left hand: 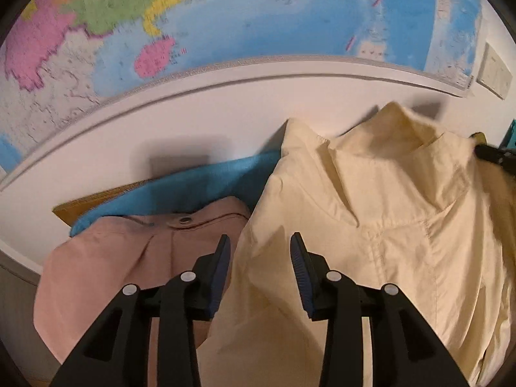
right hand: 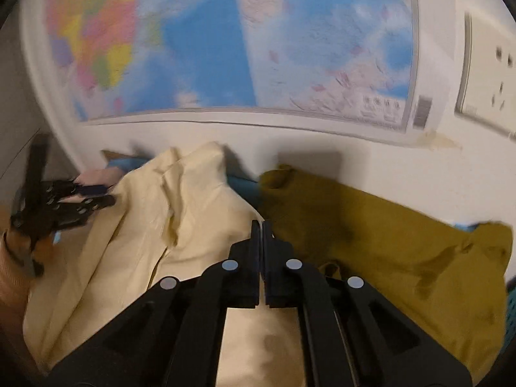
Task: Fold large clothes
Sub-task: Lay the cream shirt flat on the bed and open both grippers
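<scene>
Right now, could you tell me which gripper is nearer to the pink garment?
Left. The left gripper hangs open at the pink garment, beside the cream jacket. The right gripper is across the jacket by the mustard garment.

Left claw (left hand: pixel 260 254) w/ fingers spread wide, nothing between the blue pads (left hand: pixel 222 271), hovering over the seam where the pale yellow jacket (left hand: pixel 387 213) overlaps the pink garment (left hand: pixel 122 258). Yellow jacket lies collar toward the wall, on a blue cloth (left hand: pixel 200 183) covering the counter (left hand: pixel 96 201). Wall map (left hand: pixel 225 16) above; right claw (left hand: pixel 493 156) at the jacket's right edge, only partly in frame.
</scene>
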